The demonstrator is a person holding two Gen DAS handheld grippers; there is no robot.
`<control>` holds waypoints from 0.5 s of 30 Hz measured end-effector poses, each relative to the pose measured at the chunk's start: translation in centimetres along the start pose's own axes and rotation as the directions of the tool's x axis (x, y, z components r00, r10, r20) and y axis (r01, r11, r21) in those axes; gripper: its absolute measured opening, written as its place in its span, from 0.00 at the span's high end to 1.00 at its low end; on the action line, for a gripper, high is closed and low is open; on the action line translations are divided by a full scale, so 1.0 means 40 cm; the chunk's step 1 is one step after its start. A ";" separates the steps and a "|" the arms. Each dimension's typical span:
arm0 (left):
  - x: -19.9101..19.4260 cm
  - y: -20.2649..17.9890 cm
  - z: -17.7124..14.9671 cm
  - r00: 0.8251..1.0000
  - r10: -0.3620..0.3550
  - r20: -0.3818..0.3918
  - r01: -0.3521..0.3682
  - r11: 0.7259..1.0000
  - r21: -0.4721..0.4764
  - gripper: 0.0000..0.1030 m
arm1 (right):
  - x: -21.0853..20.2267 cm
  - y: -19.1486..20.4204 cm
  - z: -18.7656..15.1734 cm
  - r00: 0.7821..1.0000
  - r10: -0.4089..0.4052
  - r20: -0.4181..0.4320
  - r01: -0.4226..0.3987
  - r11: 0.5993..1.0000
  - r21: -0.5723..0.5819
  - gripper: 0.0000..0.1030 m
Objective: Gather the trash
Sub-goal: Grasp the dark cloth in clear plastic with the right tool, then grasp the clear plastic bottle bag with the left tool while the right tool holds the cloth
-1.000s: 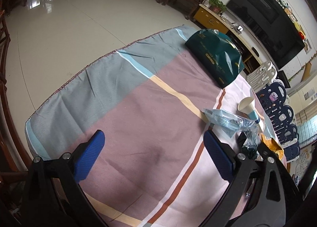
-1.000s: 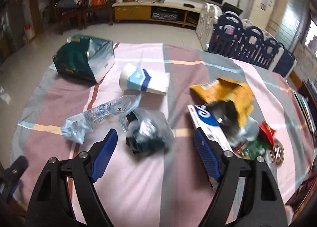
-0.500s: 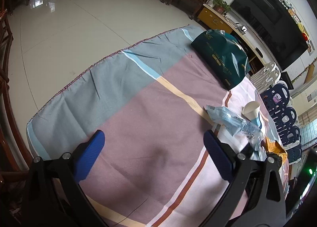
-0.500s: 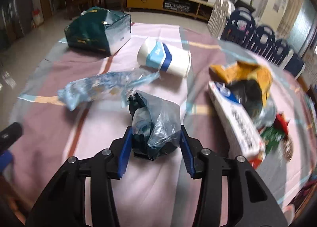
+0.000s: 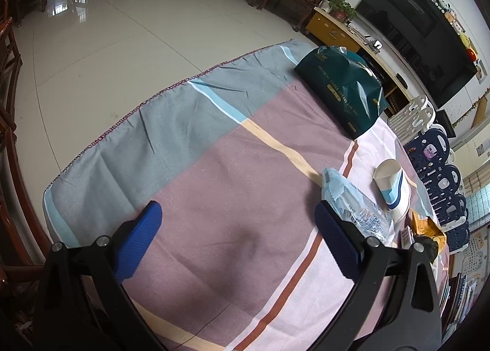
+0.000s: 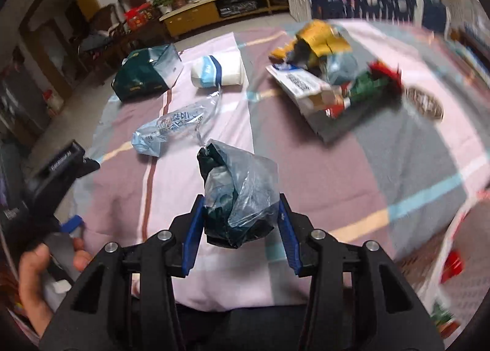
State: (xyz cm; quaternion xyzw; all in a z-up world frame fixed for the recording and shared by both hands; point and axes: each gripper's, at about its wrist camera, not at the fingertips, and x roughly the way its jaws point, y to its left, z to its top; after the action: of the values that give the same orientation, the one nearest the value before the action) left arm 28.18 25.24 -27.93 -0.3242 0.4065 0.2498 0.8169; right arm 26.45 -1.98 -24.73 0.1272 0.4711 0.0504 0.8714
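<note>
Crumpled plastic bag between right gripper pads, nearest in right wrist view, above tablecloth. Clear wrapper just beyond, to left. Paper cup on its side farther back; gift bag left of cup, near far-left cloth edge. Trash pile right of cup, well apart from wrapper. Left gripper over bare cloth at near left, nothing between its wide-set pads; hand at left edge.

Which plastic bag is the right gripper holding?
The crumpled dark-and-clear bag, pinched in the right gripper; the pale blue printed wrapper lies loose on the cloth.
</note>
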 end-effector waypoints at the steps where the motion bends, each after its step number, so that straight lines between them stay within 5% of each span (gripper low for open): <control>1: -0.001 -0.002 0.000 1.000 0.000 0.001 0.000 1.000 0.005 0.04 | 0.000 -0.011 0.002 1.000 -0.010 0.012 0.010 1.000 0.026 0.55; 15: 0.048 -0.075 0.001 0.996 -0.055 -0.069 0.060 0.996 0.073 0.04 | -0.023 -0.034 -0.012 0.996 0.019 0.082 -0.027 0.995 0.093 0.55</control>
State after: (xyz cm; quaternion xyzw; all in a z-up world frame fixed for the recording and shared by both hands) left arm 31.27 23.55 -28.51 -0.3129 0.4332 0.1999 0.8213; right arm 25.52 -3.39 -24.60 0.1756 0.4356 0.0331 0.8822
